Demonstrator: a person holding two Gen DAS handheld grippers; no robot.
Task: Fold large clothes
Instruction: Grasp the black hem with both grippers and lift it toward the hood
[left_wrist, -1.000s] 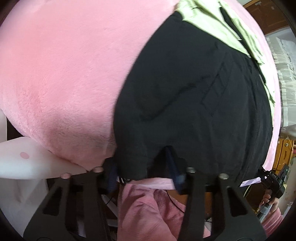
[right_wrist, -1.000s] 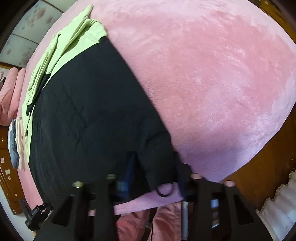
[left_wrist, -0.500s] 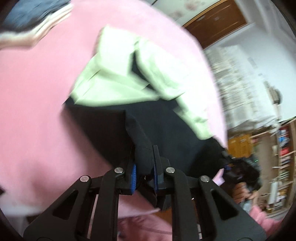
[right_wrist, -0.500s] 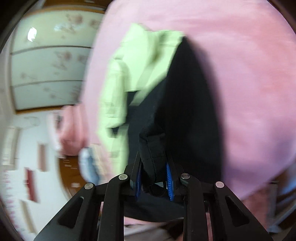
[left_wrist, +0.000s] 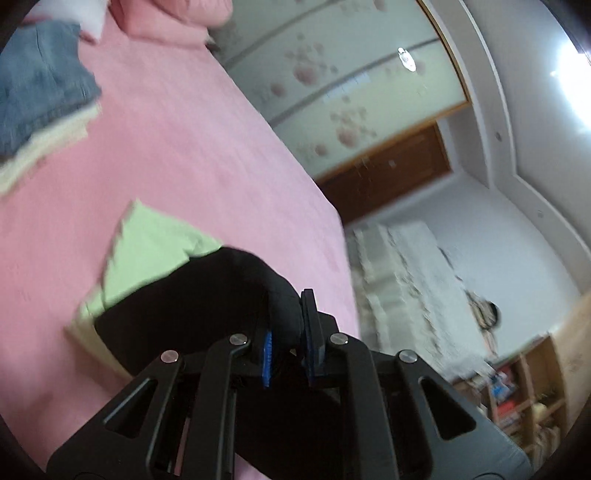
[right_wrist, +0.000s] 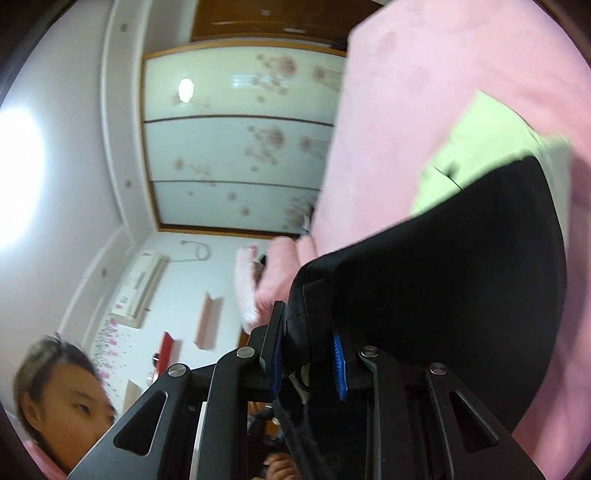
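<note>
A large garment, black (left_wrist: 192, 306) with a light green upper part (left_wrist: 147, 251), lies on a pink bed (left_wrist: 166, 166). My left gripper (left_wrist: 288, 332) is shut on a bunched black edge and holds it raised above the bed. My right gripper (right_wrist: 306, 343) is shut on another black edge (right_wrist: 443, 277), also raised, with the cloth arching over toward the green part (right_wrist: 472, 155). The rest of the black cloth is hidden below both grippers.
A stack of folded clothes, blue denim (left_wrist: 37, 85) on top, lies at the far left of the bed. Pink pillows (left_wrist: 170, 18) sit at the head. A floral wardrobe (right_wrist: 229, 147) and a bookshelf (left_wrist: 517, 398) stand beyond. The person's face (right_wrist: 62, 402) shows low left.
Both grippers closed on the black hem at the near bed edge, lifted it and carried it forward over the garment toward the green part. The views now tilt up toward the room.
</note>
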